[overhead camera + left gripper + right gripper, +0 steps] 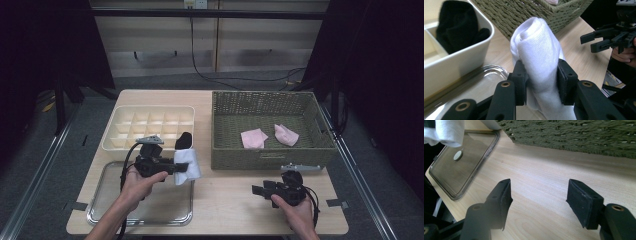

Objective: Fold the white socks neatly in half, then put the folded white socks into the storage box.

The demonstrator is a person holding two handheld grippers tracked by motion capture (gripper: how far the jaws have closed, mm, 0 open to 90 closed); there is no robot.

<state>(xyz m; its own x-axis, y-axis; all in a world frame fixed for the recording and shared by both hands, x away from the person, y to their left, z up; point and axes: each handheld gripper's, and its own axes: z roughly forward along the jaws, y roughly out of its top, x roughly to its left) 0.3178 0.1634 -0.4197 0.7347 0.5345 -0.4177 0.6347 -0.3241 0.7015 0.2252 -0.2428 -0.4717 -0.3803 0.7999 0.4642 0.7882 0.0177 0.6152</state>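
High view: left gripper (181, 167) carries a rolled white sock (188, 165) above the near right corner of the metal tray (100, 207), just short of the divided organizer (114, 131), whose nearest right cell already holds a black sock (184, 140); the lift probably serves to drop the roll into a free cell. Right gripper (260, 190) rests apart, near the wicker basket (265, 157) containing two pink cloths (254, 138).

Left gripper view: pads (520, 81) pinch the white sock (536, 57) across its middle, so its long axis runs away from the hand, with the rolled end foremost, toward the basket.

Right gripper view: right gripper (537, 203) jaws stand wide apart with nothing between them, over bare tabletop (536, 182), likely kept clear.
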